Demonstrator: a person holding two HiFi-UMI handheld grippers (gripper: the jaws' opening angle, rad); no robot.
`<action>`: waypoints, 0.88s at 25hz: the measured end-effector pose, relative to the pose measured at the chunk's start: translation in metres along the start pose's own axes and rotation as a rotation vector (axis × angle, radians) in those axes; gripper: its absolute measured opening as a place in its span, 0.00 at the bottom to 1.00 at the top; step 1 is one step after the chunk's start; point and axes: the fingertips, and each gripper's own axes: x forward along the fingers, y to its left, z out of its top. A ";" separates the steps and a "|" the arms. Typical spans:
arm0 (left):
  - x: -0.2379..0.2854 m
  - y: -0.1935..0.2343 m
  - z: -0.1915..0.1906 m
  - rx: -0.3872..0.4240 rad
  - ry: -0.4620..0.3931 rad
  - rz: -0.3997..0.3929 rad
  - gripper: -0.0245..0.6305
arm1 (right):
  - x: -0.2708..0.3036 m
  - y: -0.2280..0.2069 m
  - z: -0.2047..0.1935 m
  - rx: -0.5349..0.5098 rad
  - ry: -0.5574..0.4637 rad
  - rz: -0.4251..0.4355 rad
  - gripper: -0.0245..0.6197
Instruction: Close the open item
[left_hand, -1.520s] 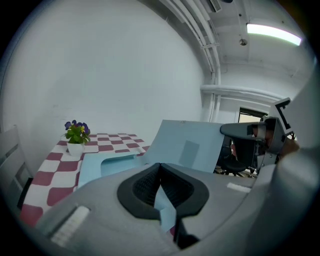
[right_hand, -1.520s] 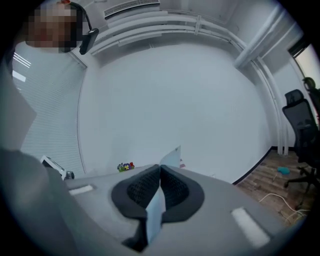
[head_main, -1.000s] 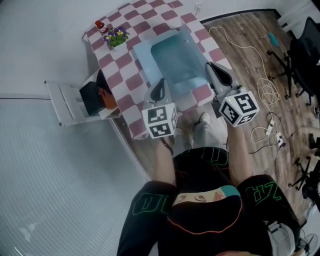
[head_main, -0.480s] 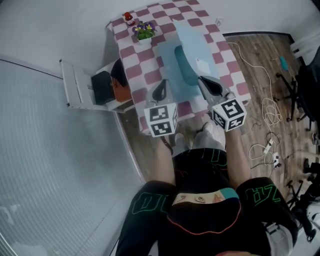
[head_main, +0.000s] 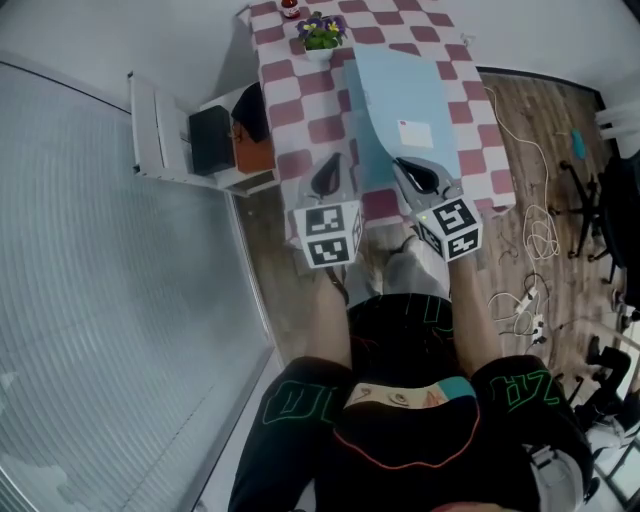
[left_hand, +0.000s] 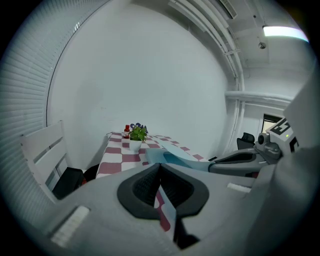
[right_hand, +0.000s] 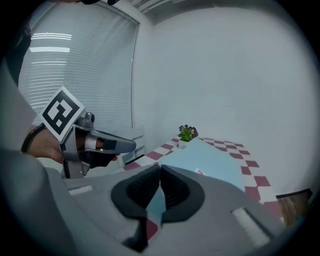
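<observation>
The left gripper (head_main: 325, 180) and right gripper (head_main: 415, 176) each have their ribbed black pads pressed together, holding nothing. The smooth light-blue case (head_main: 398, 95) lies just ahead, between them, on a red-and-white checked cloth (head_main: 300, 100). Only the head view shows its white label (head_main: 416, 133), which is unreadable. Only the left gripper view shows a darker teal hollow (left_hand: 170, 158) along its side.

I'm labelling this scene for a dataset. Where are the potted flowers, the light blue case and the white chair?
potted flowers (head_main: 320, 30): head view, on the leaves and blooms.
light blue case (head_main: 395, 95): head view, on its lid's flat top.
white chair (head_main: 148, 120): head view, on the backrest.
</observation>
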 end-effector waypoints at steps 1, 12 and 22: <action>-0.001 0.001 -0.004 -0.010 0.008 -0.001 0.05 | 0.003 0.002 -0.004 -0.002 0.014 0.006 0.05; 0.007 0.017 -0.043 -0.073 0.119 0.041 0.05 | 0.032 0.017 -0.038 -0.027 0.144 0.060 0.06; 0.011 0.019 -0.060 -0.121 0.148 0.033 0.05 | 0.047 0.027 -0.058 -0.063 0.211 0.067 0.07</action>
